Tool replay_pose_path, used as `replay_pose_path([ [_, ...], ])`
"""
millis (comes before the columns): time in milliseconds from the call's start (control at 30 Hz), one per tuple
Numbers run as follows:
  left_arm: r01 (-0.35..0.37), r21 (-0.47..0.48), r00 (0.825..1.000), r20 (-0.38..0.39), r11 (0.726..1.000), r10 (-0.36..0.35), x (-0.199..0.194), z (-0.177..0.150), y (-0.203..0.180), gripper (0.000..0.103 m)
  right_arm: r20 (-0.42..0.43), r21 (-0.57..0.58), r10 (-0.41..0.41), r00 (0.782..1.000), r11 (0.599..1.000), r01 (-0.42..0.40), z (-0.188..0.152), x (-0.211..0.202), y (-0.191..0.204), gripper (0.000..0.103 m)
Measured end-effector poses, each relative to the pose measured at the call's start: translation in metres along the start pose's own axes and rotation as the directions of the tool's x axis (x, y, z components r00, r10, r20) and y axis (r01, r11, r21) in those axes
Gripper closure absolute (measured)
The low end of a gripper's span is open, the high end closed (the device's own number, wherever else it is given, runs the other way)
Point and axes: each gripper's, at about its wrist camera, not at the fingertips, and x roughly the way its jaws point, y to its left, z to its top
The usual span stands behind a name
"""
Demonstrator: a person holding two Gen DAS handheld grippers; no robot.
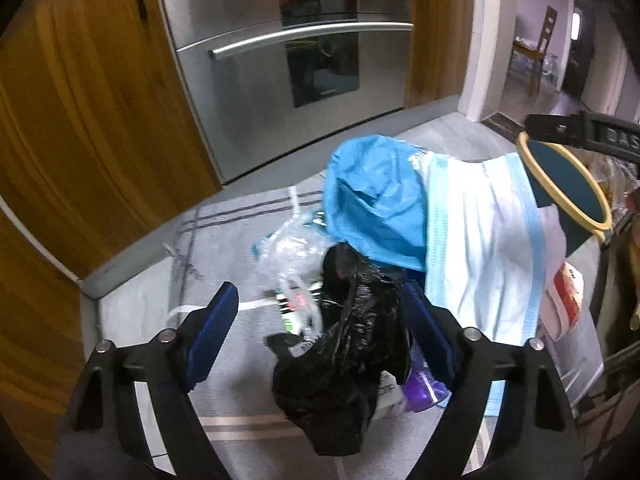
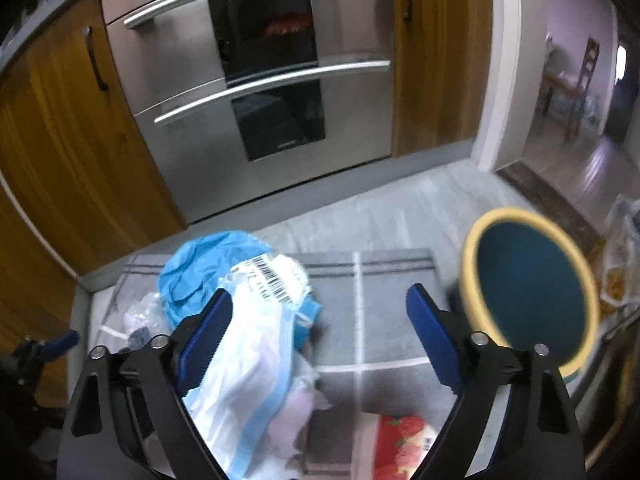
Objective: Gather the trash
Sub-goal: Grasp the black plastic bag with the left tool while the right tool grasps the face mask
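We see an oven (image 2: 256, 92) on the far side, set between wooden cabinets (image 2: 72, 152), and a grey rug (image 2: 384, 280) on the floor in front of it. To the right stands a bin (image 2: 532, 292) with a yellow rim and dark inside. The trash lies heaped on the rug, left of the bin: a white pad (image 1: 480, 248) with blue edging, a blue bag (image 1: 376, 200) behind it, a black bag (image 1: 352, 340) nearest us, and clear wrappers (image 1: 288, 248) to its left.

Our left tongs (image 1: 320, 332) stand apart around the black bag, pads not pressing it. Our right tongs (image 2: 320, 332) also stand apart, over the pad's near end.

We judge everything here light, soft and crumpling. The black film looks slippery, so we would pinch a bunched fold near its top.
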Motion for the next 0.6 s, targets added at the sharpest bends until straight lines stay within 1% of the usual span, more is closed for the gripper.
replay_pose_path([
  [33,0.013,0.004,1.000,0.001,1.000,-0.013,0.000,0.000,-0.002,0.028,-0.018,0.014,0.028,0.999,1.000,-0.028,0.000,0.004,-0.002,0.022],
  [67,0.019,0.011,1.000,-0.003,1.000,-0.019,0.002,0.000,-0.004,0.030,-0.040,0.032,0.054,0.998,0.998,-0.053,0.000,0.009,-0.002,0.025],
  [100,0.025,0.019,1.000,-0.006,1.000,-0.025,0.003,0.000,-0.006,0.032,-0.049,0.038,0.065,0.997,0.997,-0.063,0.000,0.012,-0.002,0.029],
  [167,0.038,0.033,0.999,-0.020,0.999,-0.037,0.006,0.000,-0.009,0.038,-0.067,0.037,0.078,0.995,0.996,-0.076,-0.001,0.019,-0.001,0.035],
  [200,0.048,0.037,0.998,-0.030,0.998,-0.047,0.008,-0.001,-0.010,0.043,-0.078,0.039,0.088,0.993,0.996,-0.086,-0.001,0.023,0.000,0.037],
  [267,0.048,0.042,0.998,-0.047,0.998,-0.046,0.012,-0.002,-0.012,0.047,-0.104,0.049,0.114,0.988,0.993,-0.110,-0.003,0.029,0.000,0.040],
  [333,0.049,0.044,0.996,-0.070,0.998,-0.046,0.017,-0.003,-0.013,0.061,-0.137,0.059,0.128,0.982,0.991,-0.121,-0.005,0.036,0.001,0.045],
  [367,0.051,0.041,0.995,-0.084,0.998,-0.047,0.019,-0.004,-0.013,0.062,-0.144,0.060,0.134,0.981,0.990,-0.127,-0.006,0.039,0.002,0.048],
  [400,0.055,0.038,0.994,-0.092,0.998,-0.052,0.020,-0.004,-0.012,0.066,-0.151,0.054,0.132,0.980,0.991,-0.125,-0.007,0.041,0.003,0.056],
  [433,0.057,0.037,0.994,-0.096,0.998,-0.053,0.020,-0.004,-0.011,0.068,-0.158,0.051,0.132,0.979,0.991,-0.125,-0.007,0.043,0.004,0.061],
  [467,0.061,0.034,0.994,-0.098,0.998,-0.058,0.019,-0.005,-0.010,0.070,-0.170,0.046,0.138,0.976,0.990,-0.132,-0.009,0.045,0.006,0.069],
  [600,0.071,0.030,0.993,-0.102,0.997,-0.067,0.017,-0.003,-0.008,0.077,-0.182,0.035,0.153,0.971,0.988,-0.149,-0.011,0.045,0.007,0.090],
])
